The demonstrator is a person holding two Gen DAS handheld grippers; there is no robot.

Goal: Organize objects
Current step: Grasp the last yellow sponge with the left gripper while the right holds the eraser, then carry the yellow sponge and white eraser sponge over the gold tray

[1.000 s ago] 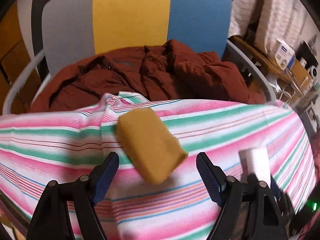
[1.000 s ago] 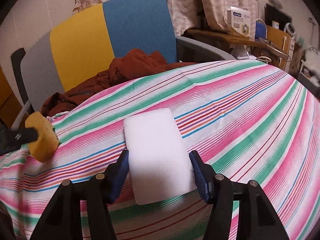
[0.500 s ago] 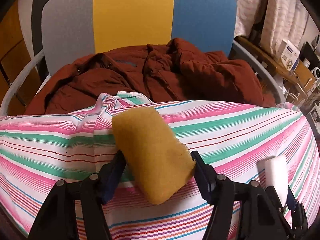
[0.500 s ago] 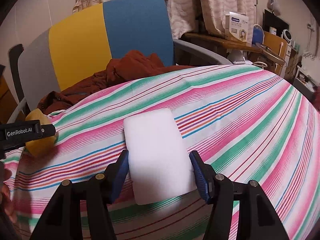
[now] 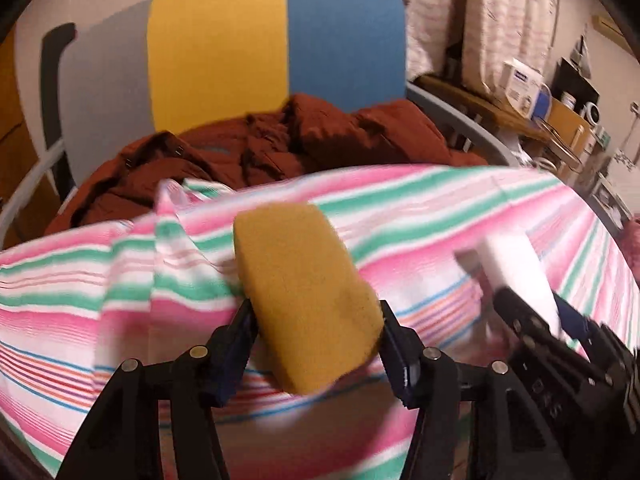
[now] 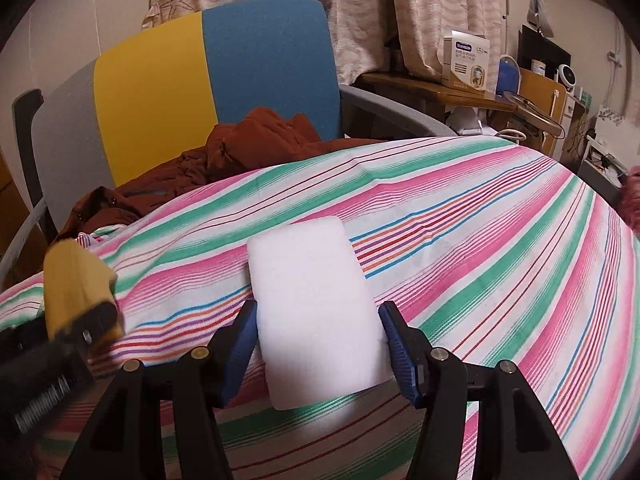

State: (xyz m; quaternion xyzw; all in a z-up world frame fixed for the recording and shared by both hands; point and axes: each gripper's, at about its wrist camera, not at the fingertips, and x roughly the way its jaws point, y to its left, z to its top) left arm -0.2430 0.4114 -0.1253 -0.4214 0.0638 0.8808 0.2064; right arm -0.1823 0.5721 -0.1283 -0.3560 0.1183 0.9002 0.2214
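Yellow sponge (image 5: pixel 308 300) sits clamped in the left gripper (image 5: pixel 316 344) at lower centre of its view, raised off the striped cloth (image 5: pixel 420 216). White sponge (image 6: pixel 316 312) is likewise gripped by the right gripper (image 6: pixel 318 344). Both pickups look done; placing remains, and no destination shows. Beyond, upper frame, a rust jacket (image 5: pixel 280 148) fills the chair (image 5: pixel 220 48).

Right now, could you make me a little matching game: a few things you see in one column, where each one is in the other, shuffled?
Things:
1. yellow sponge
2. white sponge
3. brown jacket
4. carton

Places:
A. on the chair seat
B. in the right gripper
C. on the far wooden shelf
D. in the left gripper

Pairs: 1-D, 2-B, 3-A, 4-C
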